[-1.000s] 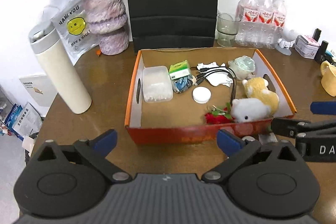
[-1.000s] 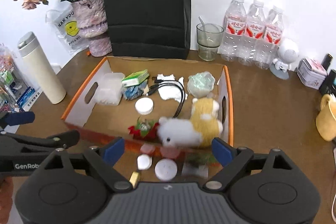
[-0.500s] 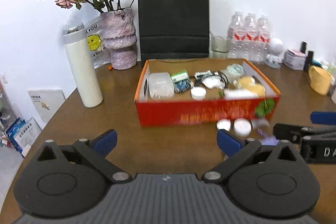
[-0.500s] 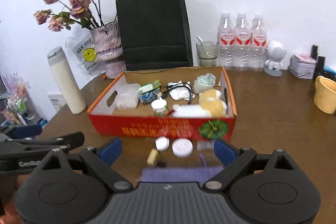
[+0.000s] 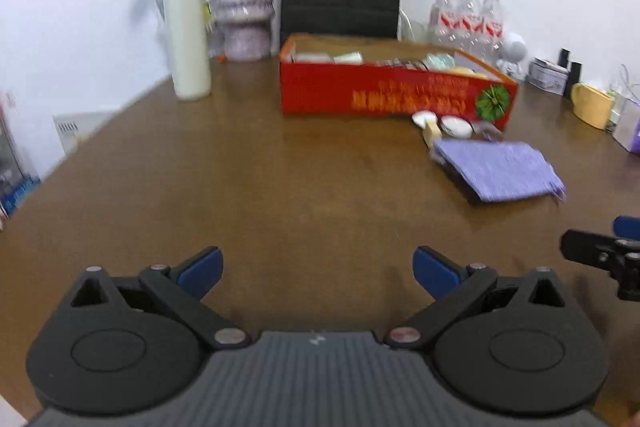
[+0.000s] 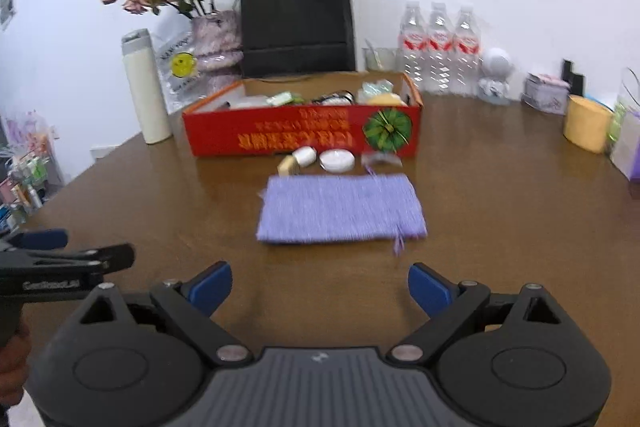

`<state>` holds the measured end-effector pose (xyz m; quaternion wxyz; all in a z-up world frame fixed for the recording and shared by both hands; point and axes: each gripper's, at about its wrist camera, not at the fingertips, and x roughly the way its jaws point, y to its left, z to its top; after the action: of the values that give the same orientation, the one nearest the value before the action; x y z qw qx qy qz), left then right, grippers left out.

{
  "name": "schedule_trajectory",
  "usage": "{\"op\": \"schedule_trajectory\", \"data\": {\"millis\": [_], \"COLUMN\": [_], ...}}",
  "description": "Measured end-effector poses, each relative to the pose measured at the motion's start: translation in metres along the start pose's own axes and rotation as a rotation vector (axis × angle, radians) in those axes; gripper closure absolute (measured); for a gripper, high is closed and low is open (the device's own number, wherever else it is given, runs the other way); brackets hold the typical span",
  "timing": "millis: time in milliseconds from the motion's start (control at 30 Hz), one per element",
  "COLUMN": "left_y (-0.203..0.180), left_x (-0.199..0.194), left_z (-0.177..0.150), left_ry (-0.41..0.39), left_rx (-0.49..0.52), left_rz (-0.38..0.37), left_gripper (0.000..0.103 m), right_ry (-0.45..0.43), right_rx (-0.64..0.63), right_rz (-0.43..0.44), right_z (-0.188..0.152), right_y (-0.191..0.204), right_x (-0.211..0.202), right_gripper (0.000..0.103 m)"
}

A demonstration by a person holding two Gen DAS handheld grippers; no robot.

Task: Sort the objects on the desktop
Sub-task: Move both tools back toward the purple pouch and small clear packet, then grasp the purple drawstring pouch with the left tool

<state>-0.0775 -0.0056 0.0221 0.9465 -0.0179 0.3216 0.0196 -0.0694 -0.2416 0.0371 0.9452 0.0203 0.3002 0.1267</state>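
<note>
A purple cloth (image 6: 340,207) lies flat on the brown desk (image 6: 500,227), near the middle. It looks like a soft, fuzzy rectangle with a thin string hanging off its near right corner. In the right wrist view its long side runs left to right, and the short sides point near and far.

Just past the cloth sit some small things: a tan block (image 6: 287,166), a white roll (image 6: 305,155), a round white lid (image 6: 337,160) and a little clear packet (image 6: 381,159). They are in a row, right by the front of the red box (image 6: 300,135).

The red box is long from left to right. It has yellow writing and a green round picture on its front. Small things fill it, but they are too blurry to name.

Behind the box stands a black bag (image 6: 297,21). To the left are a vase (image 6: 216,43) with dry pink flowers and a tall white bottle (image 6: 145,87). To the right are three water bottles (image 6: 439,47) and a yellow cup (image 6: 587,123).

The left hand-held gripper (image 5: 316,269) is wide open and holds nothing. It is over bare desk, near and left of the cloth. The right hand-held gripper (image 6: 319,287) is also wide open with nothing in it. It is just on the near side of the cloth, not touching it.
</note>
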Motion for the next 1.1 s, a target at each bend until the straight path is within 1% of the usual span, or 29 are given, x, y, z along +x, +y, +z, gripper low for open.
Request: {"op": "schedule_trajectory", "data": {"millis": [133, 200, 333, 433, 533, 567, 633, 700, 767, 800, 833, 867, 900, 967, 1000, 1033, 1100], "left_y": [-0.002, -0.005, -0.006, -0.011, -0.026, -0.035, -0.056, -0.073, -0.087, -0.091, -0.095, -0.098, -0.102, -0.109, -0.112, -0.115, -0.117], "left_x": [0.004, 0.005, 0.010, 0.016, 0.026, 0.031, 0.046, 0.062, 0.080, 0.088, 0.097, 0.099, 0.102, 0.106, 0.105, 0.101, 0.086], "left_z": [-0.003, 0.000, 0.005, 0.012, 0.026, 0.033, 0.047, 0.060, 0.068, 0.070, 0.072, 0.072, 0.072, 0.070, 0.068, 0.066, 0.063], "left_ry": [0.023, 0.019, 0.020, 0.026, 0.021, 0.013, 0.018, 0.045, 0.094, 0.131, 0.175, 0.157, 0.151, 0.136, 0.113, 0.087, 0.000], "left_rx": [0.004, 0.021, 0.025, 0.023, 0.035, 0.045, 0.067, 0.071, 0.059, 0.048, 0.034, 0.030, 0.031, 0.052, 0.066, 0.090, 0.147], "left_rz": [-0.007, -0.015, -0.014, -0.061, -0.142, -0.154, -0.162, -0.191, -0.267, -0.296, -0.314, -0.309, -0.299, -0.298, -0.299, -0.299, -0.304], "left_gripper": [0.000, 0.000, 0.000, 0.000, 0.000, 0.000, 0.004, 0.022, 0.027, 0.037, 0.044, 0.047, 0.066, 0.088, 0.093, 0.096, 0.099], "right_ry": [0.004, -0.015, 0.005, 0.023, 0.011, 0.005, -0.010, -0.013, 0.009, 0.016, 0.019, 0.020, 0.019, 0.020, 0.024, 0.033, 0.029], "right_rx": [0.054, 0.058, 0.061, 0.080, 0.113, 0.126, 0.159, 0.191, 0.211, 0.224, 0.237, 0.247, 0.255, 0.263, 0.264, 0.266, 0.255], "right_rz": [0.020, 0.017, 0.025, 0.017, -0.008, -0.015, -0.030, -0.047, -0.065, -0.080, -0.091, -0.092, -0.090, -0.098, -0.100, -0.100, -0.104], "right_z": [-0.009, -0.008, -0.006, -0.004, 0.003, 0.005, 0.008, 0.009, 0.009, 0.007, 0.006, 0.005, 0.004, 0.003, 0.003, 0.002, 0.002], "right_y": [-0.004, -0.004, -0.005, -0.011, -0.021, -0.025, -0.035, -0.044, -0.052, -0.056, -0.059, -0.062, -0.065, -0.069, -0.069, -0.070, -0.068], "right_x": [0.001, -0.001, 0.005, 0.012, 0.018, 0.019, 0.019, 0.018, 0.019, 0.019, 0.018, 0.018, 0.018, 0.020, 0.022, 0.024, 0.025], "right_gripper": [0.007, 0.007, 0.007, 0.007, 0.008, 0.008, 0.008, 0.008, 0.008, 0.008, 0.008, 0.008, 0.008, 0.007, 0.008, 0.007, 0.007]}}
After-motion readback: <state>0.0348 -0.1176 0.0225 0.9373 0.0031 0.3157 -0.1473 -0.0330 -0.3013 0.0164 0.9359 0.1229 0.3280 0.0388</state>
